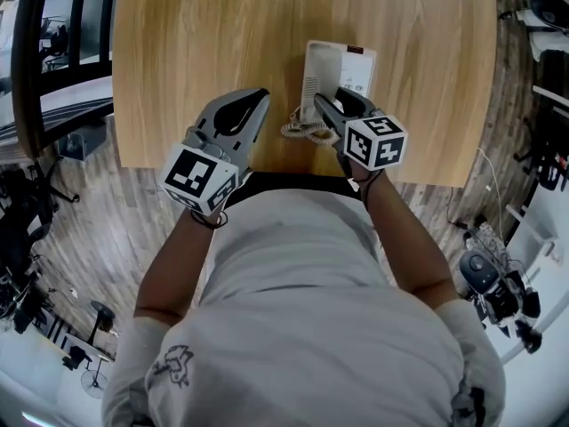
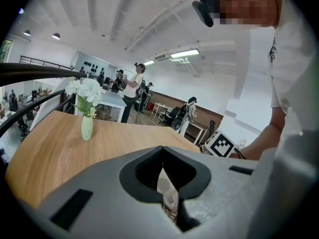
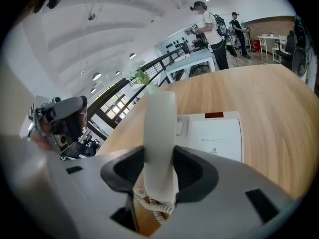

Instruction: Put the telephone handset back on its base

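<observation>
The white telephone base (image 1: 347,68) lies on the wooden table (image 1: 204,43), close to its front edge. In the right gripper view the base (image 3: 217,137) sits just beyond the jaws. My right gripper (image 1: 340,107) is over the base's left side, shut on the white handset (image 3: 159,128), which stands upright between the jaws of my right gripper (image 3: 159,172). The coiled cord (image 1: 300,130) hangs from the handset's lower end (image 3: 152,203). To the left of the phone, my left gripper (image 1: 242,116) hovers over the table with nothing in it. The pads of my left gripper (image 2: 167,190) meet.
A small vase of white flowers (image 2: 87,111) stands on the far part of the table. The table's front edge (image 1: 267,169) runs right by the person's body. People, tables and a railing are in the room behind.
</observation>
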Demonstrator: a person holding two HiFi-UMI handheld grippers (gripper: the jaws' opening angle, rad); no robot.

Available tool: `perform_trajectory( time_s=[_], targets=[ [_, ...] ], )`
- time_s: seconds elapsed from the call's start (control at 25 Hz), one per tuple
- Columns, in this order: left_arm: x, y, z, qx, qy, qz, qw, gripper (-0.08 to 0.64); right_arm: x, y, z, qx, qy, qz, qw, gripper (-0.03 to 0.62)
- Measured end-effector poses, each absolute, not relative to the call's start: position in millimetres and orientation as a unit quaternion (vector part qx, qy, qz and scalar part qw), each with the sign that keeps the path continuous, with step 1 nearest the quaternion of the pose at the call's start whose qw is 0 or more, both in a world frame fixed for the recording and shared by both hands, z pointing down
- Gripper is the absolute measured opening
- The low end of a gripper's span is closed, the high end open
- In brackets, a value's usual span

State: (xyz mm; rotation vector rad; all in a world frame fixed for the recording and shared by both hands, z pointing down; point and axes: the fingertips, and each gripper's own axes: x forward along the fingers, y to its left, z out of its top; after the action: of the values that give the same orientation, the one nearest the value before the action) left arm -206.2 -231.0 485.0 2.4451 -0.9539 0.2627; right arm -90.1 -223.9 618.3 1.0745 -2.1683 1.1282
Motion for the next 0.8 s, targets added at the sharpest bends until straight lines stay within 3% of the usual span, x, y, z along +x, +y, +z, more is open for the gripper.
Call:
perform_trajectory(
  time_s=[0.8],
  targets=[
    [-200.6,-239.5,503.1,0.893,-0.345,0.109,0.269,0.006,-90.1,-234.2,648.5,0.411,-0.743,0.488,0.201,0.196]
  ],
)
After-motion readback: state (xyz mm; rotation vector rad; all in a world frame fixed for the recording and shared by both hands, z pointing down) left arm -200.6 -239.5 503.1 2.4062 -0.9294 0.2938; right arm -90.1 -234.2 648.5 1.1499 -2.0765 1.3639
